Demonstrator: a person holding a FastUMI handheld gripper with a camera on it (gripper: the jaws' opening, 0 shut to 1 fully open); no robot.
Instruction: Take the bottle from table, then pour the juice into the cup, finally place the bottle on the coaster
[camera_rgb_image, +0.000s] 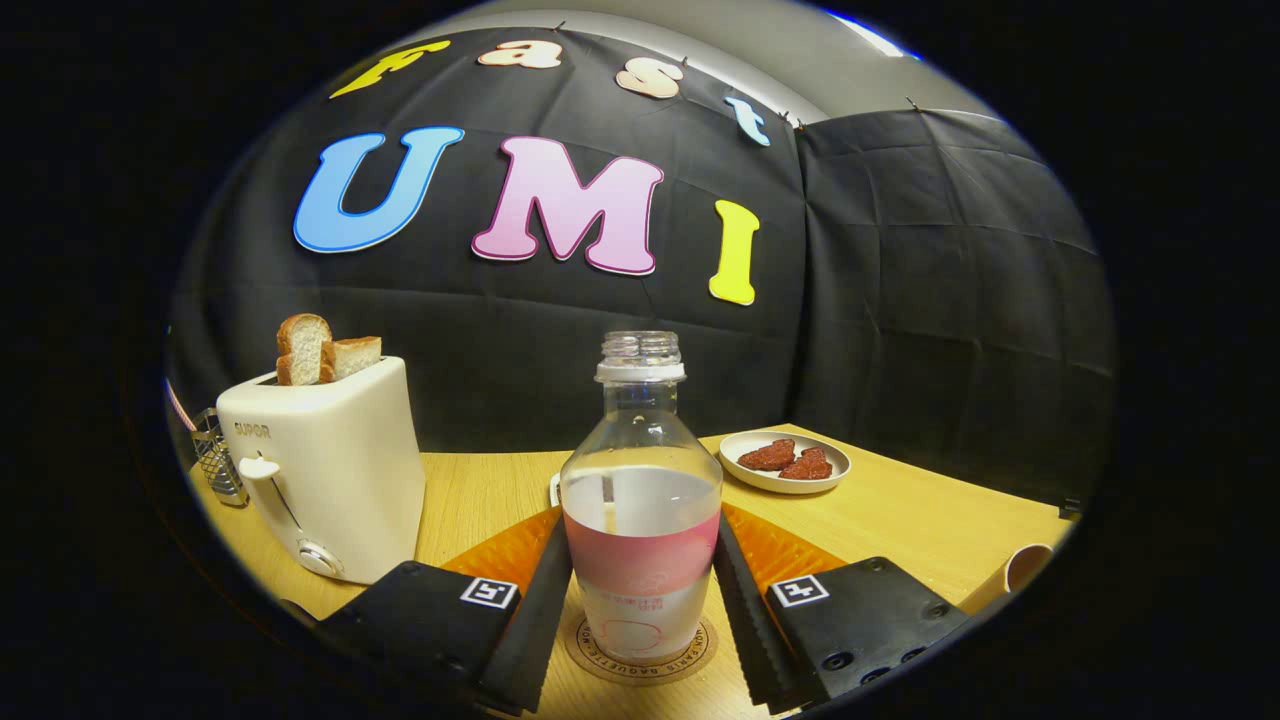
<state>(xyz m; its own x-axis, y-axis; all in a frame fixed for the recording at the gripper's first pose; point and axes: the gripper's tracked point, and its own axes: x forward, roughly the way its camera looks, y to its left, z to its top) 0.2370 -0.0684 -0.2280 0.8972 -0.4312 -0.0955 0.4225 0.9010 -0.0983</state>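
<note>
The bottle (640, 500) is stood upright on the coaster (641, 652) and is flanked by the hand-held gripper (640, 600); whether its fingers press it cannot be told.

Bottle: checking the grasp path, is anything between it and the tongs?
Nothing visible. The clear pink-labelled plastic bottle stands on the round coaster between the tongs, fingers close at both sides; whether they press is unclear.

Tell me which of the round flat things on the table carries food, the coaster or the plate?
The plate, beyond the fingers, holds red pieces. The coaster carries the bottle, which stands between the fingers of the gripper.
</note>
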